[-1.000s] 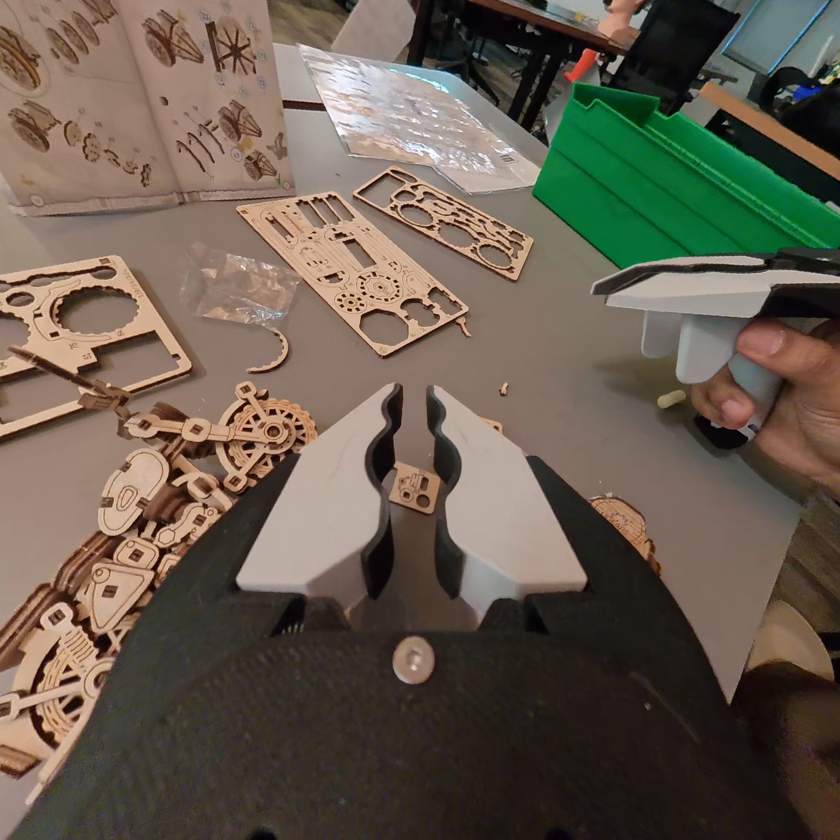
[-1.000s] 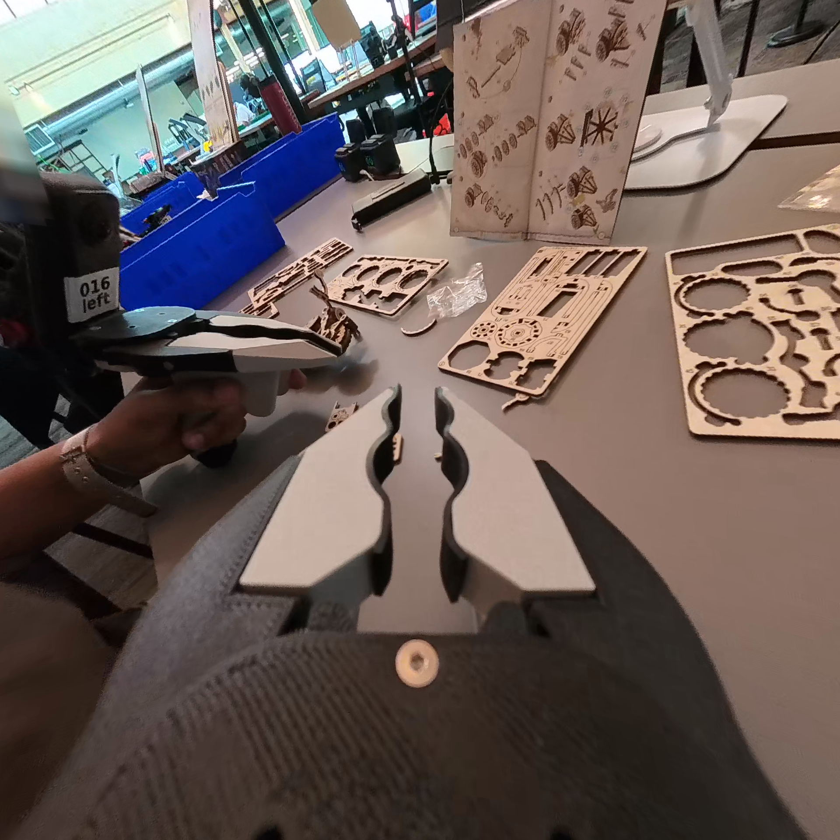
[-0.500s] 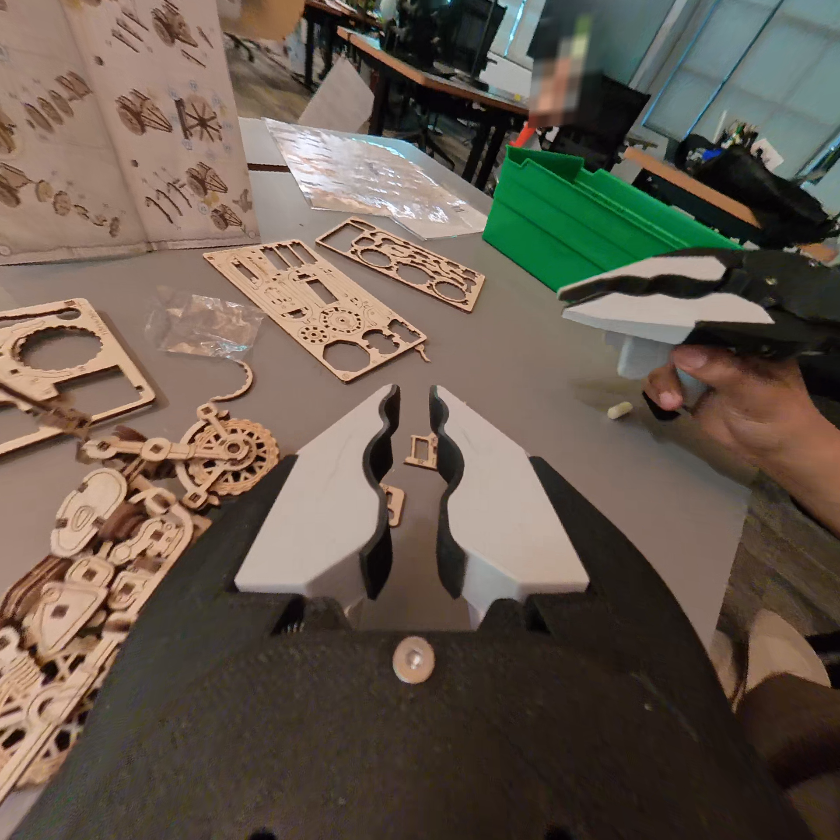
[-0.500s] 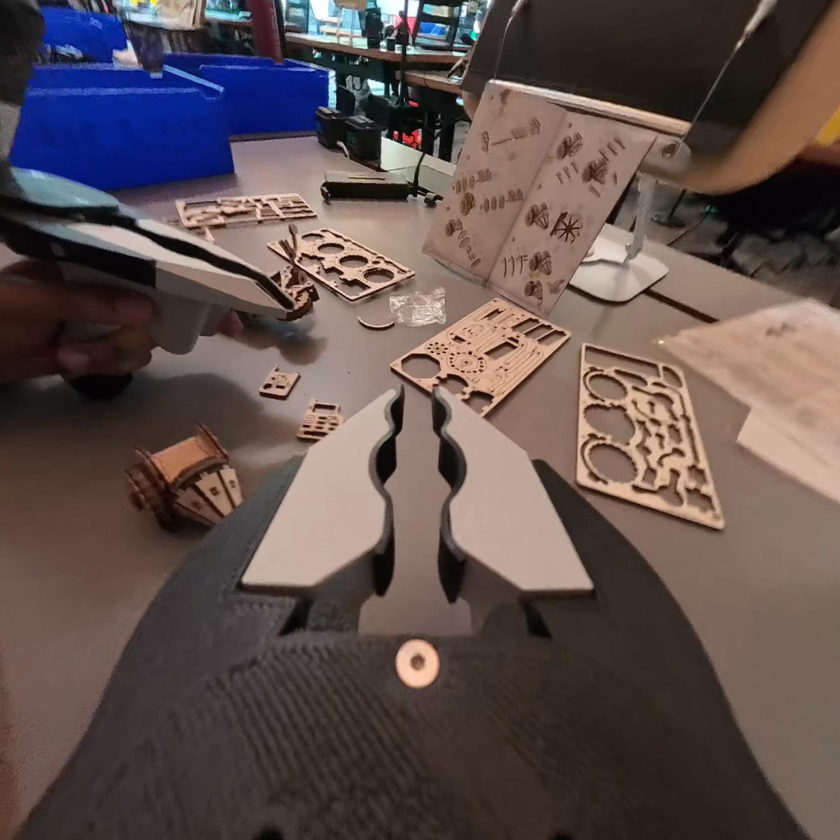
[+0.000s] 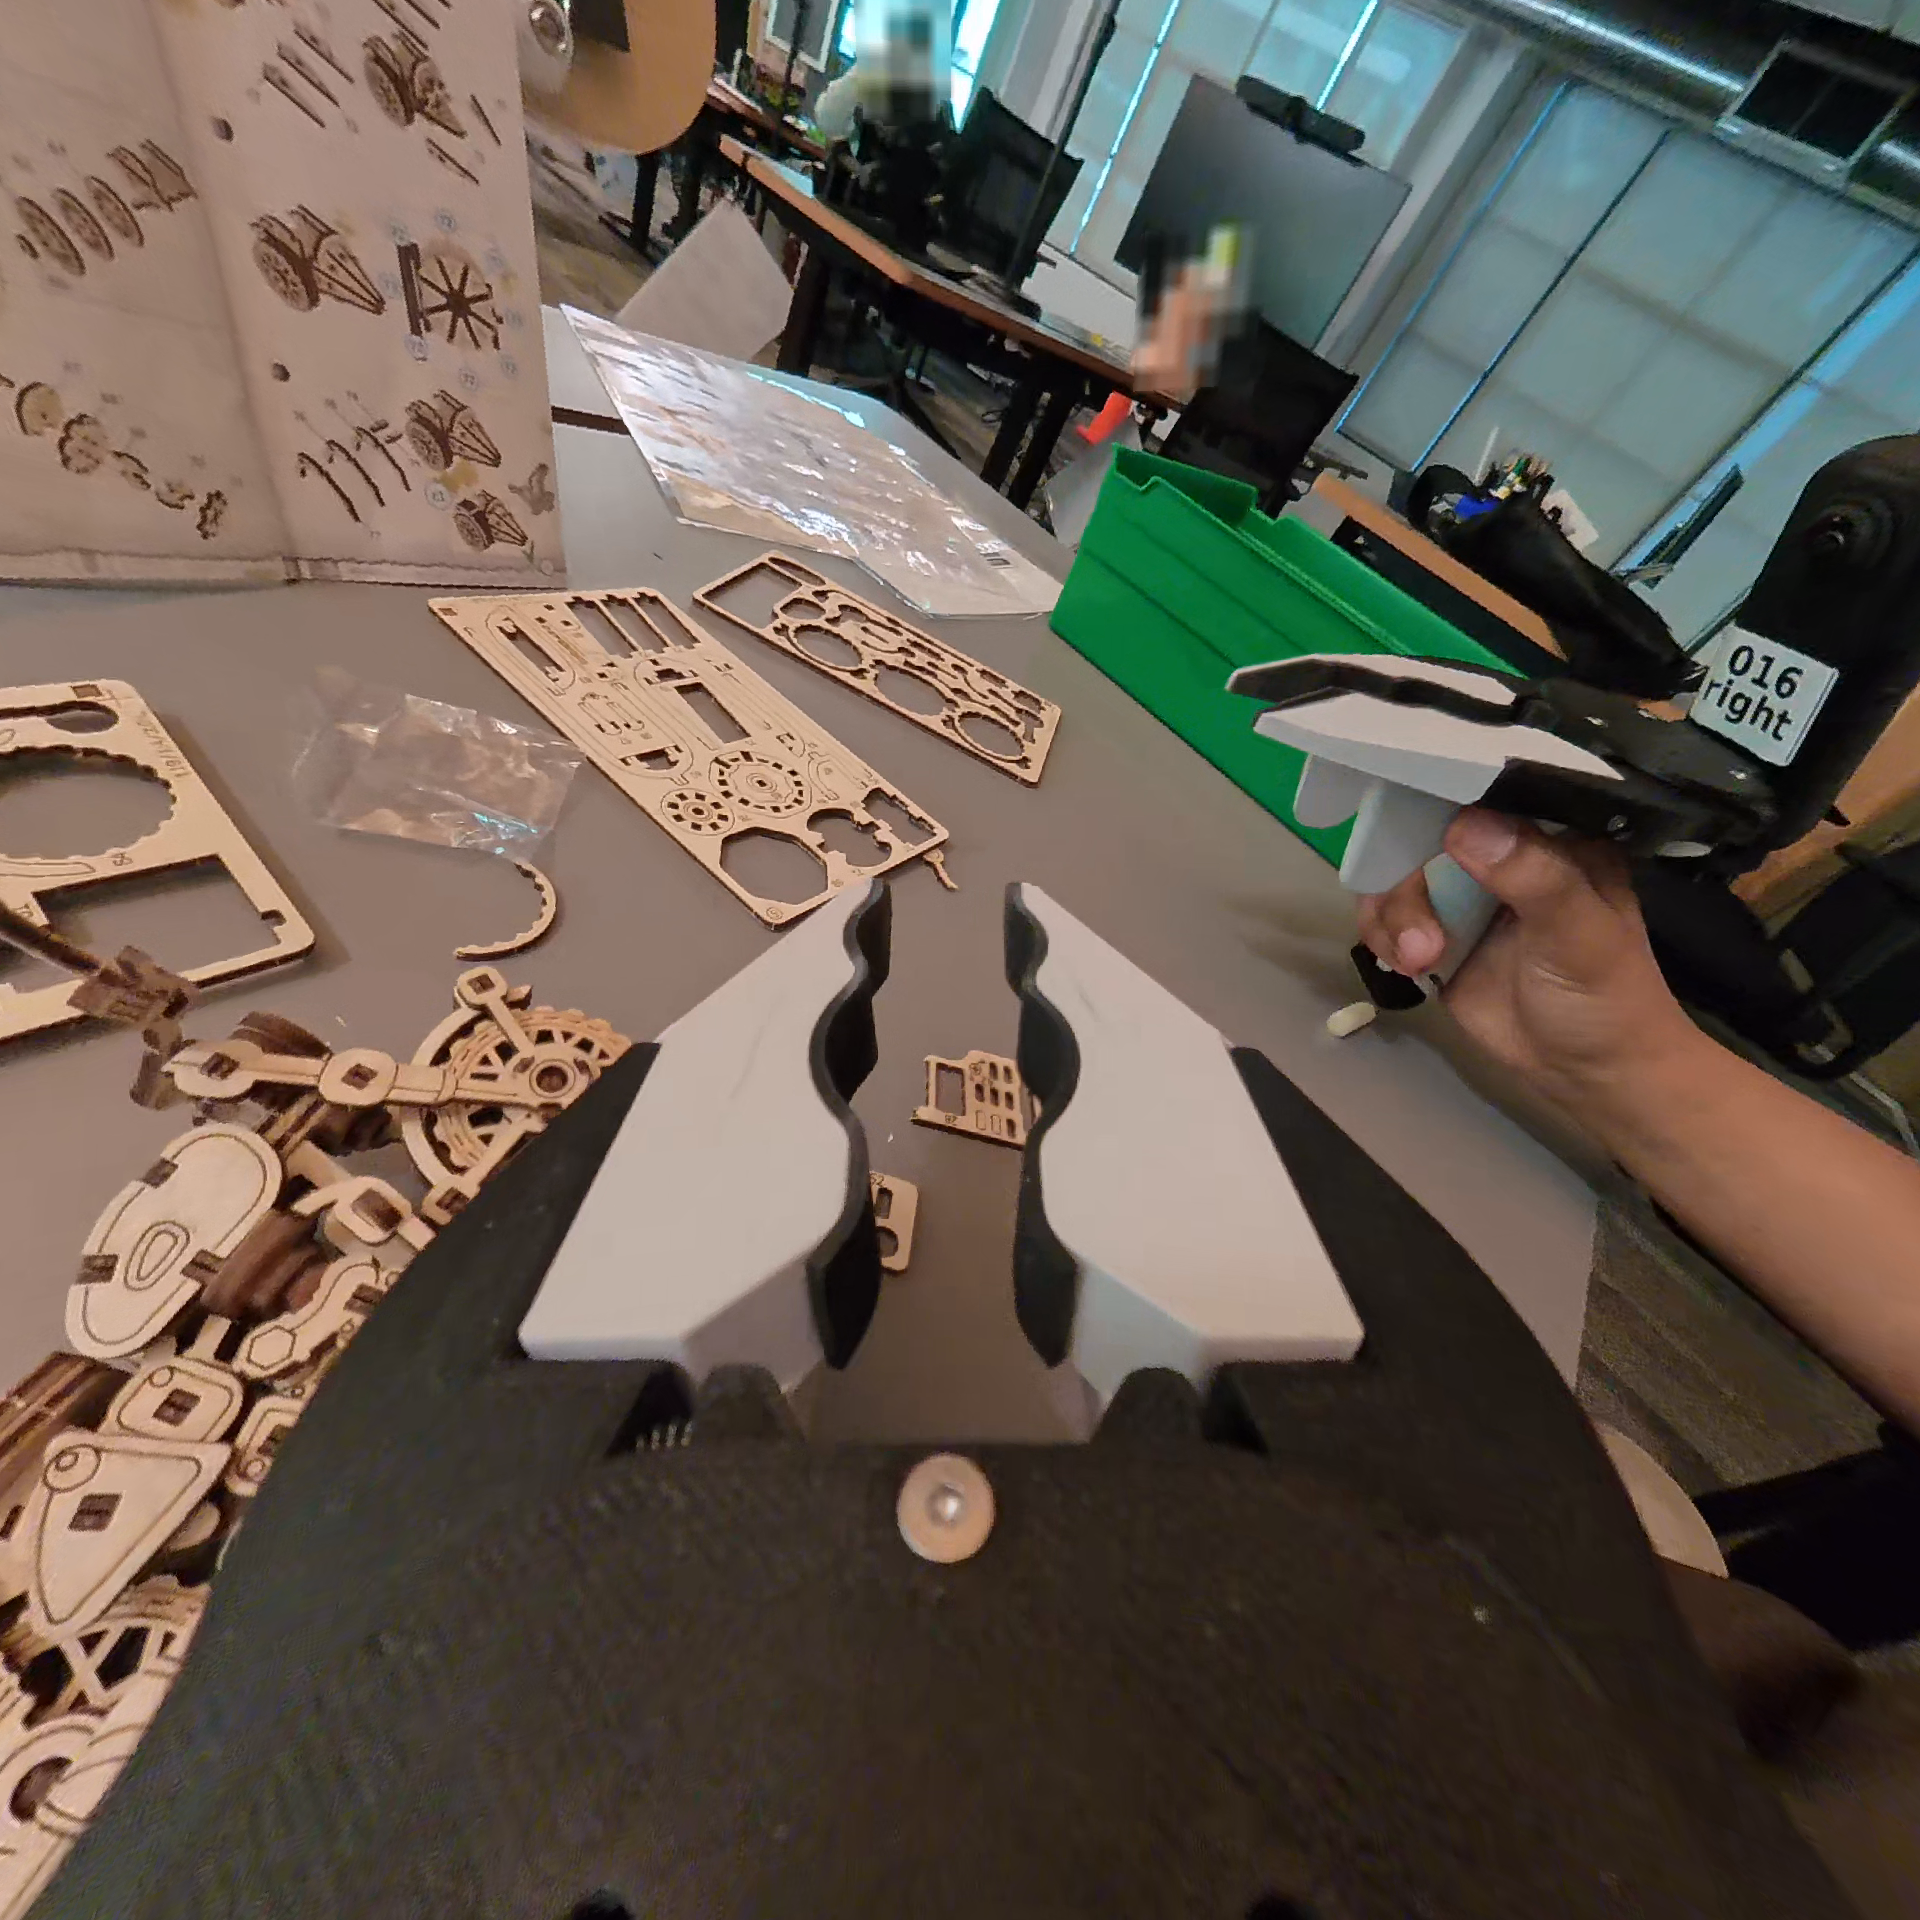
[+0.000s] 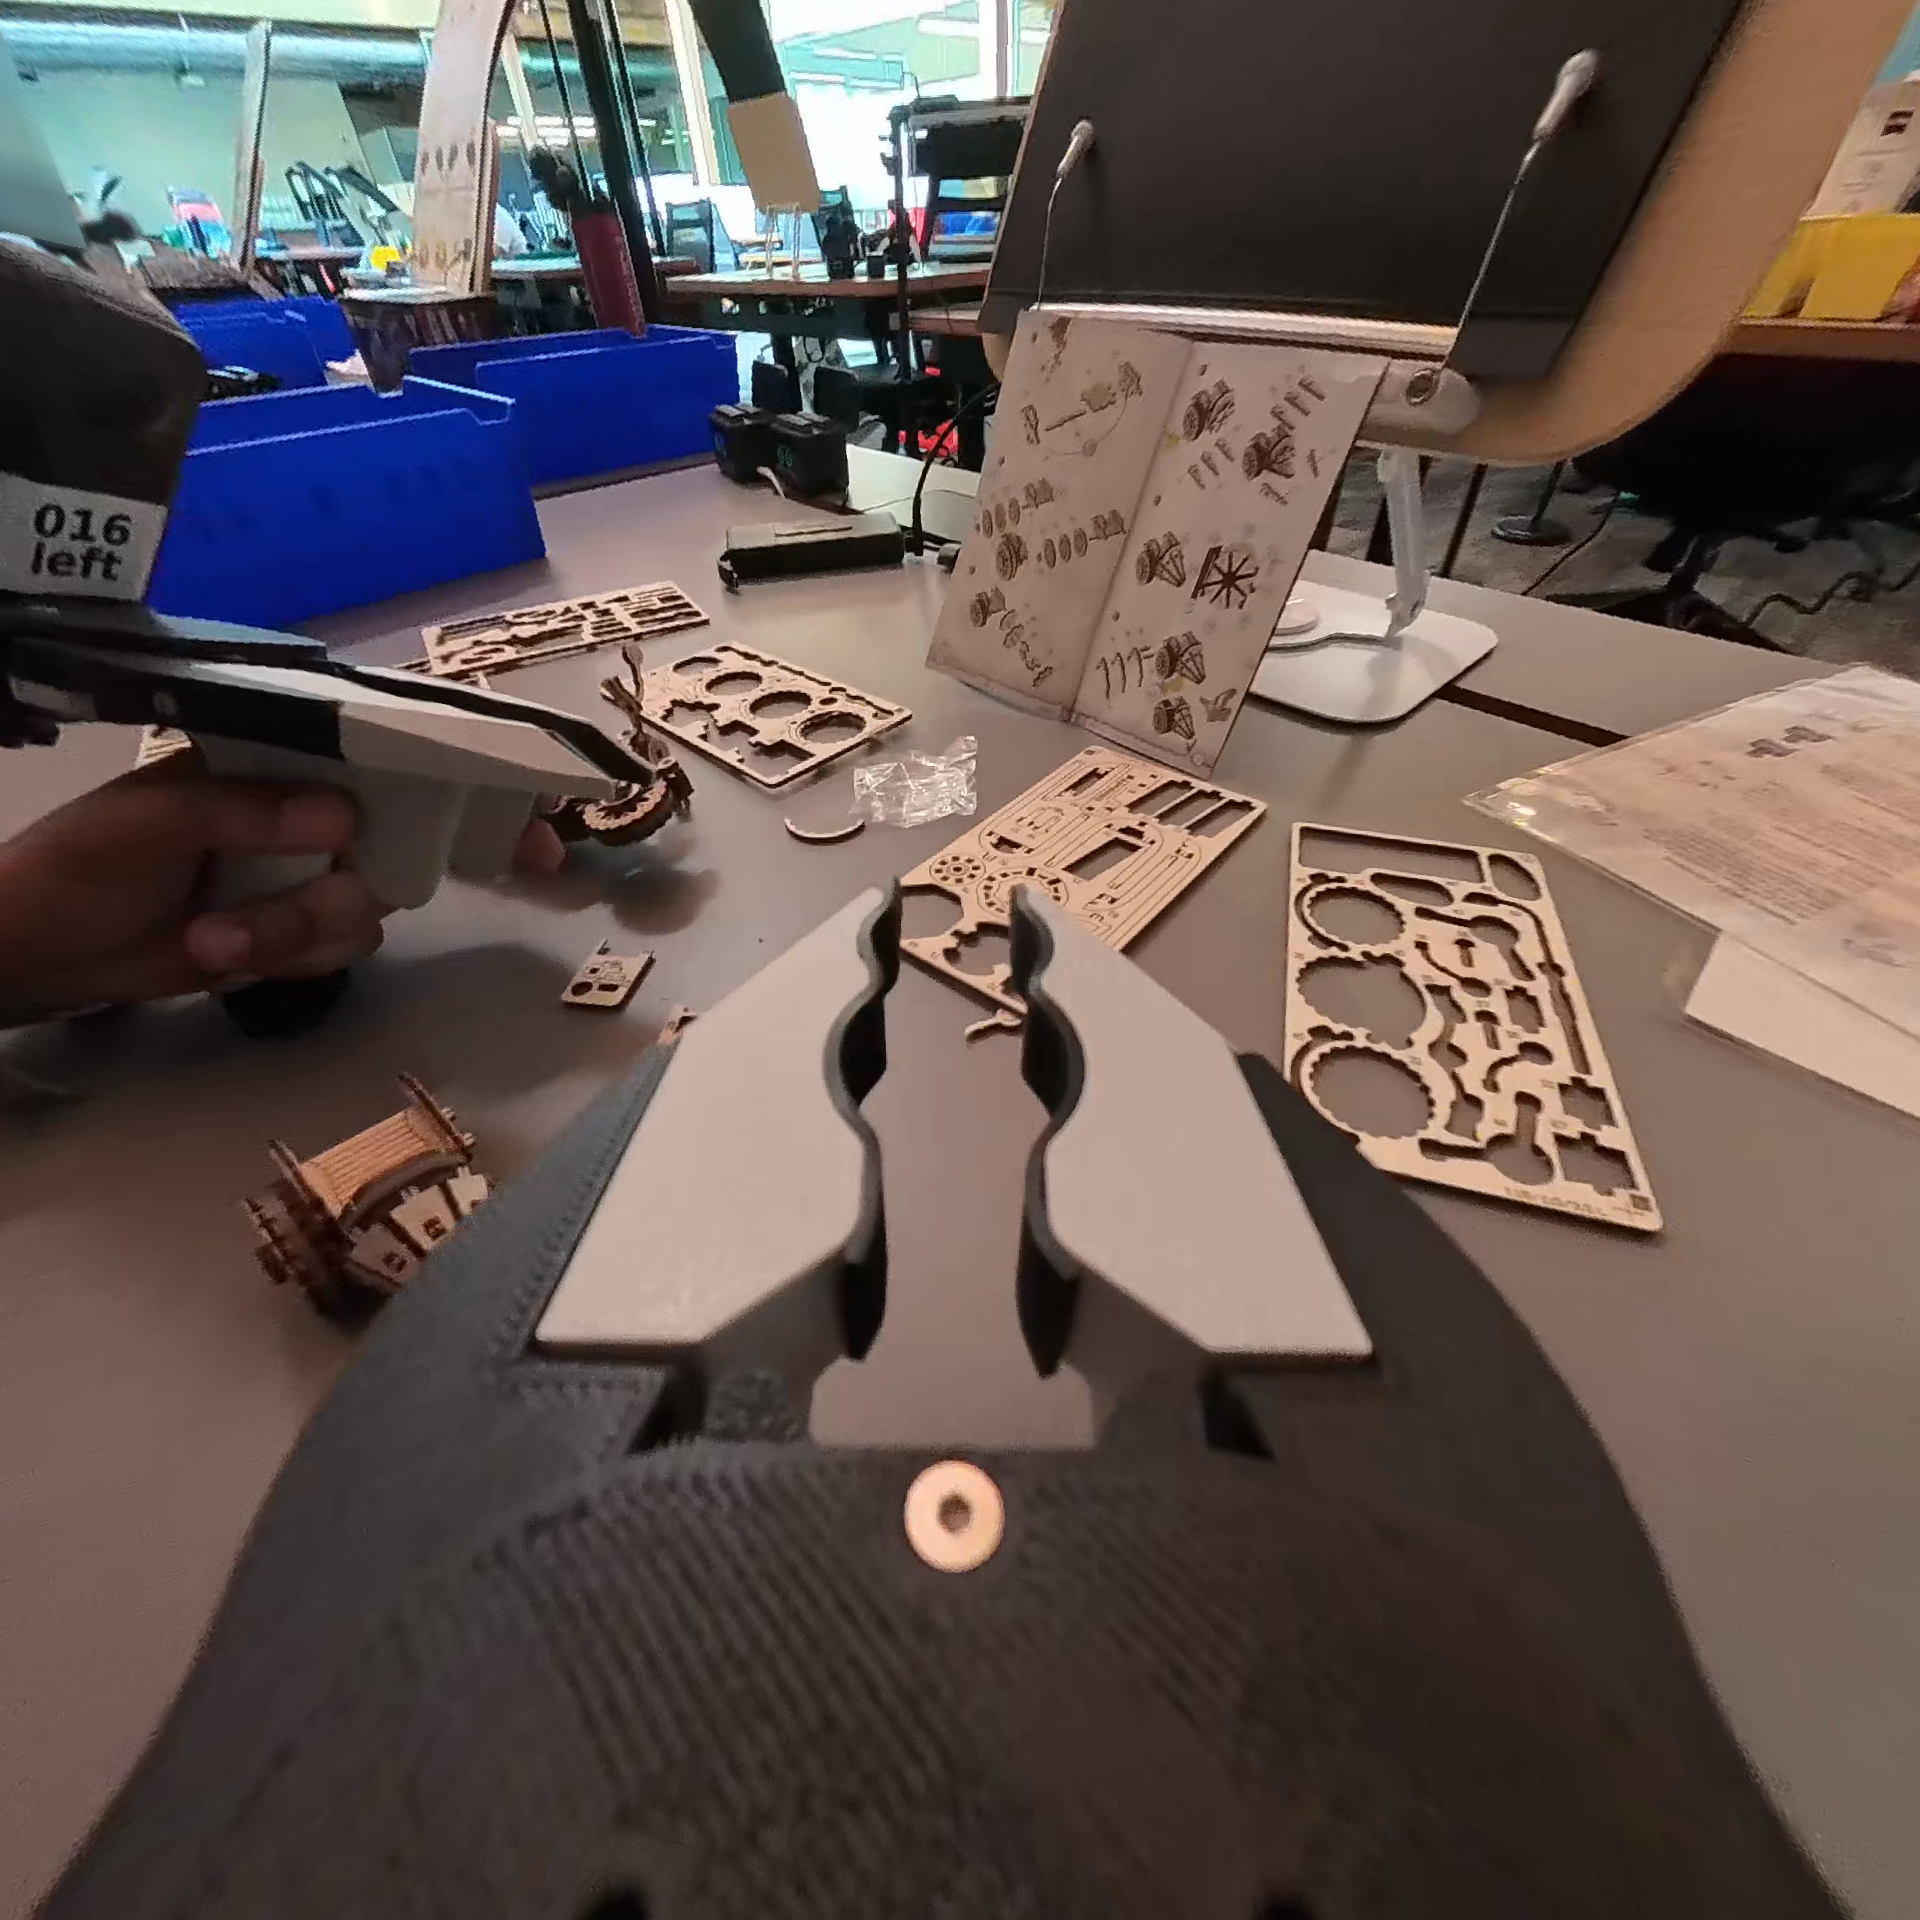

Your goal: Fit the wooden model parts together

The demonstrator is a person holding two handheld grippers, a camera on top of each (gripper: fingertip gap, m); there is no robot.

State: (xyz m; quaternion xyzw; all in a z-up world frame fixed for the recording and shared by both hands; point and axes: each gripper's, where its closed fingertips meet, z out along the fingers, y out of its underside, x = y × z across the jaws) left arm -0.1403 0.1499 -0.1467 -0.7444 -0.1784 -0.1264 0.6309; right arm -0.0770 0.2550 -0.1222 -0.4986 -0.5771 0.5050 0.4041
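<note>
Spreading wider now, the left gripper [image 5: 943, 904] hovers with jaws parted over a small flat wooden piece [image 5: 975, 1086] lying loose on the grey table [image 5: 1195, 914] — a pickup looks next. Off to the side, the right gripper [image 6: 951, 914] has opened too, empty, while the half-built wooden model [image 5: 208, 1226] waits beside the left gripper.

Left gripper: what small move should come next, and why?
Probably lower the left gripper onto the small flat wooden piece and close. Its fingers are open and empty, with the piece on the table between them.
</note>
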